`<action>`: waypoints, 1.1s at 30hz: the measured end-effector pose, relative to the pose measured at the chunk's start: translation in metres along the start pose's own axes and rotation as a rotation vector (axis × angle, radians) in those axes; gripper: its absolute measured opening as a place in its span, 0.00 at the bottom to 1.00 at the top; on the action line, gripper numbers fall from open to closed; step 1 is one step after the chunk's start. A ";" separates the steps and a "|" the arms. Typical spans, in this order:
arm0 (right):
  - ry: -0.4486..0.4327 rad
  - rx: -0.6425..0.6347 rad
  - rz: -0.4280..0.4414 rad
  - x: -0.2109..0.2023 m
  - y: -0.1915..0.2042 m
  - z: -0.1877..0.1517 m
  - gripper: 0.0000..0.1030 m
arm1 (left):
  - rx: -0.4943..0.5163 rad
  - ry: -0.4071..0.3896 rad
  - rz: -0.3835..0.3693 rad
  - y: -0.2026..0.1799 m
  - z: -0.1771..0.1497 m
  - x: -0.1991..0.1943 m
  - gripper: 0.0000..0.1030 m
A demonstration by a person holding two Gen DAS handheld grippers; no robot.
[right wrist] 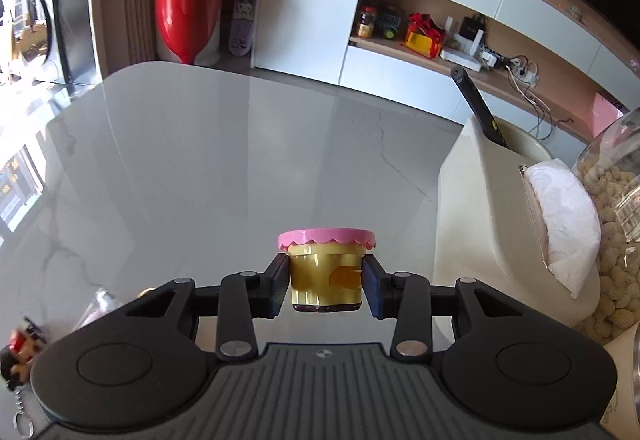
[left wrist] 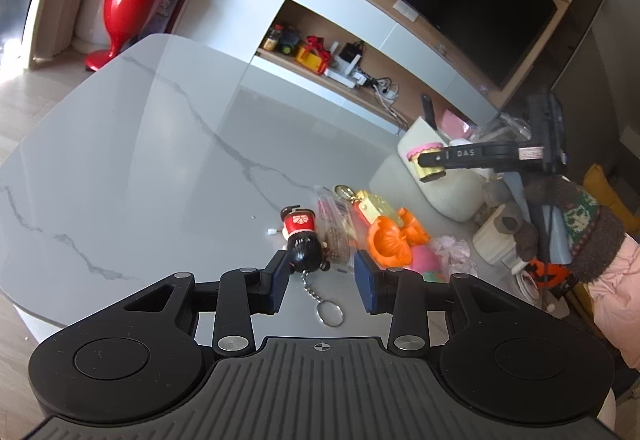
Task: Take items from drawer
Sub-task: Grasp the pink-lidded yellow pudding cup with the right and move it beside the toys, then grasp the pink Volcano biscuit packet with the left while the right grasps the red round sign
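Note:
My right gripper (right wrist: pixel 325 286) is shut on a small yellow tub with a pink scalloped lid (right wrist: pixel 326 272), held upright above the marble table (right wrist: pixel 240 160). In the left wrist view the same tub (left wrist: pixel 426 160) hangs at the tip of the right gripper (left wrist: pixel 430 160), above a cream holder. My left gripper (left wrist: pixel 322 282) stands open just over the table, with nothing between its fingers. A doll keychain (left wrist: pixel 302 238) in red and black lies right ahead of it, its chain and ring (left wrist: pixel 330 314) trailing between the fingers. Beside the doll lie an orange plastic toy (left wrist: pixel 390 242) and several small trinkets.
A cream tissue holder (right wrist: pixel 492 208) with a black remote (right wrist: pixel 478 108) stands at the right, next to a jar of nuts (right wrist: pixel 616 200). A person's gloved hand and pink sleeve (left wrist: pixel 608 268) hold the right gripper. A red bin (right wrist: pixel 186 8) and a shelf unit stand beyond the table.

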State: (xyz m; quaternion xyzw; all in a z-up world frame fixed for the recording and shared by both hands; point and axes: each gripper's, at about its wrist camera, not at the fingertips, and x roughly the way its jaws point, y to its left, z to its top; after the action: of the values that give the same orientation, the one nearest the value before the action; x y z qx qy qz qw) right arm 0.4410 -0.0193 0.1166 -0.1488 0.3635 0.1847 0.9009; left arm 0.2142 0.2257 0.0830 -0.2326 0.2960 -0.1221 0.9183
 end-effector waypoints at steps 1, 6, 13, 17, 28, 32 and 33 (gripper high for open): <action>-0.019 -0.008 0.042 -0.017 0.007 -0.006 0.37 | 0.004 0.006 0.001 -0.002 -0.001 0.001 0.38; -0.049 -0.038 0.280 -0.082 0.045 -0.049 0.37 | 0.049 0.082 -0.017 -0.009 -0.010 0.009 0.38; -0.007 -0.093 0.389 -0.073 0.101 -0.097 0.37 | 0.168 0.212 -0.052 -0.021 -0.030 0.021 0.38; -0.055 -0.167 0.261 -0.054 0.117 -0.106 0.41 | 0.204 0.312 -0.095 -0.026 -0.045 0.032 0.38; -0.090 -0.071 0.303 -0.126 0.057 -0.136 0.81 | 0.323 0.516 -0.122 -0.044 -0.076 0.062 0.38; -0.035 -0.060 0.285 -0.136 0.030 -0.176 0.85 | 0.392 0.582 -0.146 -0.057 -0.085 0.072 0.38; -0.015 -0.038 0.279 -0.136 0.024 -0.187 0.85 | 0.432 0.602 -0.150 -0.062 -0.089 0.074 0.38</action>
State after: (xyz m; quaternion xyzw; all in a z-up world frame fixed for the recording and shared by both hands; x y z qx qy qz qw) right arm 0.2279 -0.1037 0.0806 -0.1126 0.3705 0.3163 0.8661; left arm 0.2142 0.1133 0.0141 -0.0084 0.5025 -0.3113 0.8065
